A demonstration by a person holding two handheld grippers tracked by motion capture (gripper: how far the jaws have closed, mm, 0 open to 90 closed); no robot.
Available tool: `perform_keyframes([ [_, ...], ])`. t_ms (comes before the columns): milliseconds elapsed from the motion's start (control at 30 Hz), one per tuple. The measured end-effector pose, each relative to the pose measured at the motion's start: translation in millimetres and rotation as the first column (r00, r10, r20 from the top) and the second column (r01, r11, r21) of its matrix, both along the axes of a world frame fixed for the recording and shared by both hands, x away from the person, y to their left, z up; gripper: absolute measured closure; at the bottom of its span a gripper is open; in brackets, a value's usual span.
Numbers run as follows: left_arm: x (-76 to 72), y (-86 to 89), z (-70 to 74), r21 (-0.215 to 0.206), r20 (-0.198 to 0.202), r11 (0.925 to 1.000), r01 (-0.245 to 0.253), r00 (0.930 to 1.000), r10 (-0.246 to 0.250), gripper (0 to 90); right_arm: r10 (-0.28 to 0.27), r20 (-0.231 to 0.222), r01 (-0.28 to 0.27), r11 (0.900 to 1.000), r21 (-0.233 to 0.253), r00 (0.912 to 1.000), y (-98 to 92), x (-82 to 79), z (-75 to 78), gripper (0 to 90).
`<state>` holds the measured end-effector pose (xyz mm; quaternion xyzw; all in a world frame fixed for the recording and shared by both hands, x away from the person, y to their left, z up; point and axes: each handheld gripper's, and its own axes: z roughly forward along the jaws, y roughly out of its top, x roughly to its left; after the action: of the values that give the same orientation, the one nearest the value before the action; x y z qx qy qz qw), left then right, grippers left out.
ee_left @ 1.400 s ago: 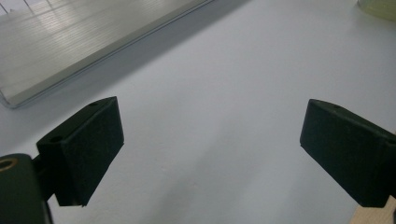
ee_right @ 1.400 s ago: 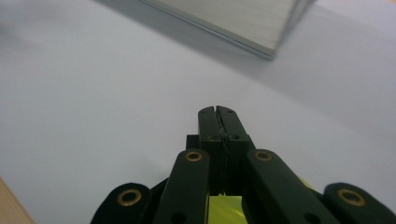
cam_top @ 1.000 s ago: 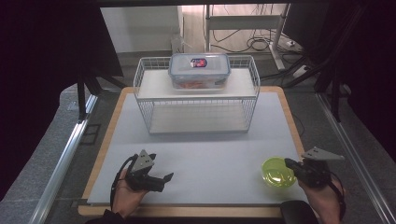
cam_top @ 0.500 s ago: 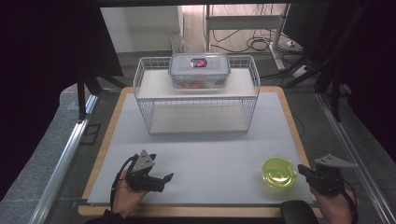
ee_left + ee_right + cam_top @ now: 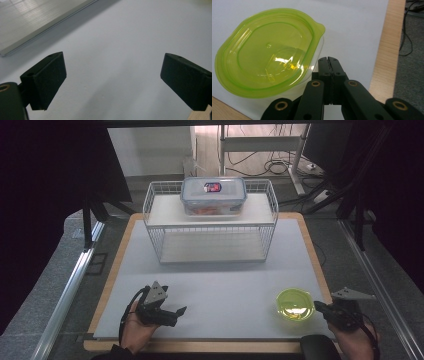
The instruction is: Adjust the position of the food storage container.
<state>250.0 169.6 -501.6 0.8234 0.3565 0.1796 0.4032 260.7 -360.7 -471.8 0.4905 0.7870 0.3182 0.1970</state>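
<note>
With the green lid (image 5: 265, 51) lying flat on the white mat near its right front corner, open your right gripper (image 5: 329, 60), now closed and empty beside the lid's tab, before pinching the rim, keeping your left gripper (image 5: 112, 75) open.

No text can be read: a red and dark label (image 5: 212, 187) is seen on the clear container's lid (image 5: 213, 188), but its print is too small.
</note>
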Motion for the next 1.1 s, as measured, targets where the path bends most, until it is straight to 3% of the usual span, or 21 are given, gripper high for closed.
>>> perform_keyframes([
  [267,-0.1,-2.4,-1.0,0.021,-0.005,0.9997,0.013,0.9999,-0.013,6.5,0.033,-0.082,-0.032,0.999,0.003,0.9961,4.7,6.4,-14.7,90.0],
  [600,0.0,-3.0,-1.2,0.030,-0.007,0.9994,0.017,0.9998,-0.017,6.4,0.063,-0.152,-0.060,0.998,0.024,0.9864,12.9,11.8,-24.9,90.0],
  [1100,1.2,-3.1,-2.6,0.038,-0.014,0.9991,0.018,0.9997,-0.018,6.5,0.136,-0.190,-0.130,0.991,0.040,0.9724,37.8,24.4,-30.5,88.8],
])
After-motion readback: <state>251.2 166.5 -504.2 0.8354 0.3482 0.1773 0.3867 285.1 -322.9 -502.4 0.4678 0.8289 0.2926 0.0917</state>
